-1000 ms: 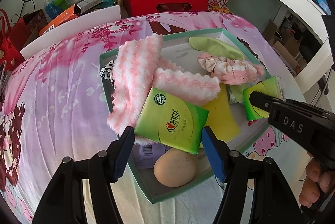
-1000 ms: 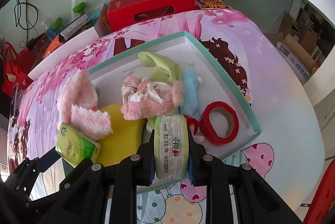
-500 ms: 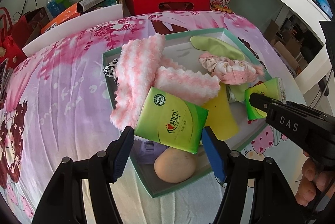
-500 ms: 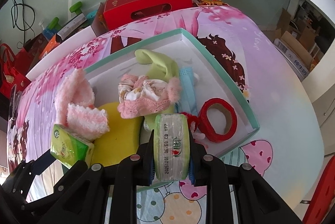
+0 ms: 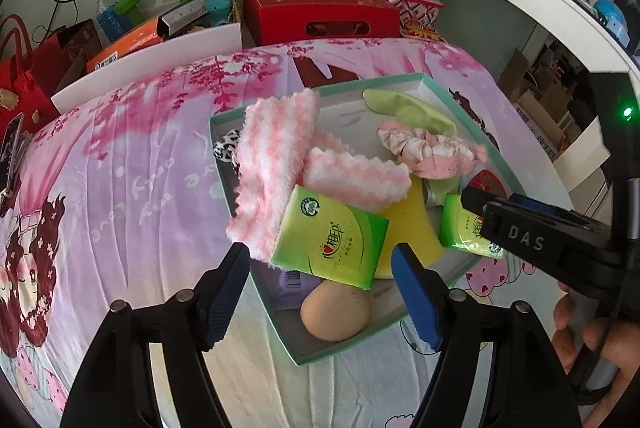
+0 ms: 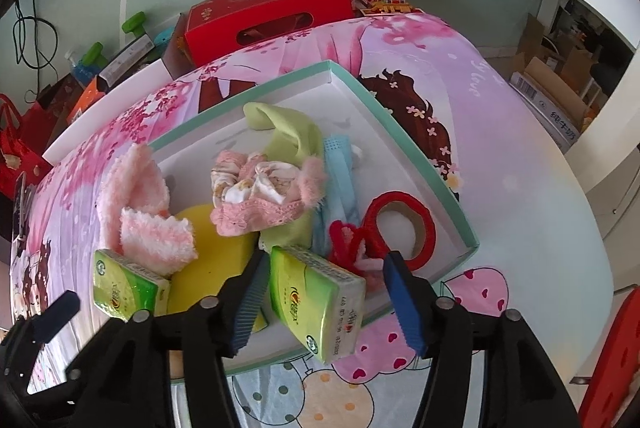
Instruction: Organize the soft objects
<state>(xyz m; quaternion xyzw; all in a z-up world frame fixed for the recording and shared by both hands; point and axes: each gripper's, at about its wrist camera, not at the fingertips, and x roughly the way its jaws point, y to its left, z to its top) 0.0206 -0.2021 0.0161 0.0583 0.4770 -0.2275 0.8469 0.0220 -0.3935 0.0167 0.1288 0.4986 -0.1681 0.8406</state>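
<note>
The right gripper (image 6: pixel 324 302) has a green tissue pack (image 6: pixel 316 302) between its blue pads; its jaws are opening, and a clear gap shows on the right side, so the pack is no longer pinched. The pack sits tilted over the near rim of the shallow teal-edged box (image 6: pixel 404 132), its long axis running from upper left to lower right in the right wrist view, the printed end face turned toward the camera.

The left gripper (image 5: pixel 324 292) hovers above the box's near corner, jaws also opening and released, gripping nothing. A second green tissue pack (image 5: pixel 330 242) lies below them, leaning on a fluffy pink-and-white cloth (image 5: pixel 276 164), its long axis slanting down to the right.

In the box are also a yellow sponge (image 5: pixel 412 228), a pink frilled scrunchie (image 6: pixel 264 194), a pale green cloth (image 6: pixel 288 132), a light blue mask (image 6: pixel 340 188) and a red tape ring (image 6: pixel 404 224) with red pipe cleaner (image 6: pixel 346 240) beside it.

Only the left wrist view shows the tan egg-shaped object (image 5: pixel 334 312) in the near corner, a black-and-white spotted item (image 5: pixel 226 150) at the far-left wall, and the person's hand (image 5: pixel 592 332) holding the right gripper's handle. Only the right wrist view shows the mask and pipe cleaner clearly.

The box rests on a pink floral bedsheet (image 5: pixel 120 168).
</note>
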